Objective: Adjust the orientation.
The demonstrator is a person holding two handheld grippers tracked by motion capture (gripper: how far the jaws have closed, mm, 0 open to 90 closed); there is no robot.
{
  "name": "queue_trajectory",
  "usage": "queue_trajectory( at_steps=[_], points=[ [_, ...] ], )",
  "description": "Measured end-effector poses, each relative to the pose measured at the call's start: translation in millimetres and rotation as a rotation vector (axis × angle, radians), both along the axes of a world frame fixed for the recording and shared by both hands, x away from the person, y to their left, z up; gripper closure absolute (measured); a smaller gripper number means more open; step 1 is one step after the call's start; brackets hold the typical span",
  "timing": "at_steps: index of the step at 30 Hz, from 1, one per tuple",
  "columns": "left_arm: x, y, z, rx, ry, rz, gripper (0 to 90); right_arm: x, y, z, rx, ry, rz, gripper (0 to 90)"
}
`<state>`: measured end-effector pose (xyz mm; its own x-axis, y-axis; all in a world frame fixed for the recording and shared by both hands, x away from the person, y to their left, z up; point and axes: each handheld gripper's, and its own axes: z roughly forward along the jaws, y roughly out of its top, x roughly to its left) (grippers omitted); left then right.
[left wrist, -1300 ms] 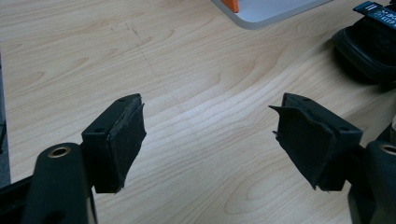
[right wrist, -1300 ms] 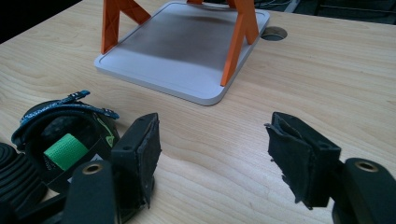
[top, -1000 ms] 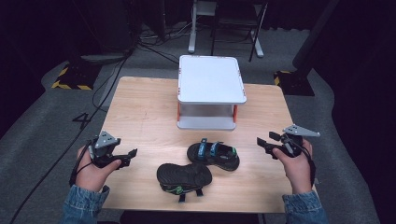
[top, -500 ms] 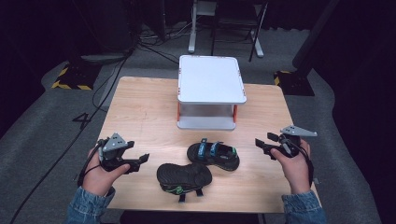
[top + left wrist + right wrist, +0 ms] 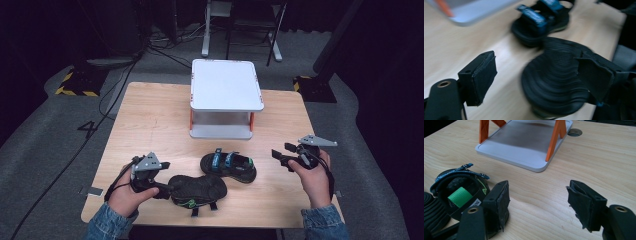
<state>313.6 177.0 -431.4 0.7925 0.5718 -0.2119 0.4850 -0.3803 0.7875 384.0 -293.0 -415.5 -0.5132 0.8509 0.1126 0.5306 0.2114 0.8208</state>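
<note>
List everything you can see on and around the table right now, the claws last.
Upturned sandal: 1, black, ribbed sole up, near edge, at the left claw.
Upright sandal: 1, black with blue straps, table centre.
Two-tier shelf: 1, white with orange posts, far side.
Table: 1, light wood.
Chair: 1, dark, on the floor beyond the table.
Left claw: 1, black, jaws just opening, sole toe between them, not gripped.
Right claw: 1, black, open, empty.
</note>
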Motion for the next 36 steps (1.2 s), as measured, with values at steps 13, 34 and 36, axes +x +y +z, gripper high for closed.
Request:
queue_trajectory(
  at_steps=[13,34,36],
  points=[
    [1.2,-14.0,-17.5,0.009,0.033,-0.069,11.8,0.0,1.7,-1.5,0.002,0.007,0.007,33.9],
    [-3.4,-27.9,-28.8,0.166,0.002,-0.165,10.5,0.5,4.6,-3.5,0.008,0.012,0.025,33.1],
    [-2.4,-27.4,-30.0,0.159,0.006,-0.165,10.4,0.6,4.6,-3.5,0.008,0.011,0.025,33.1]
  ],
)
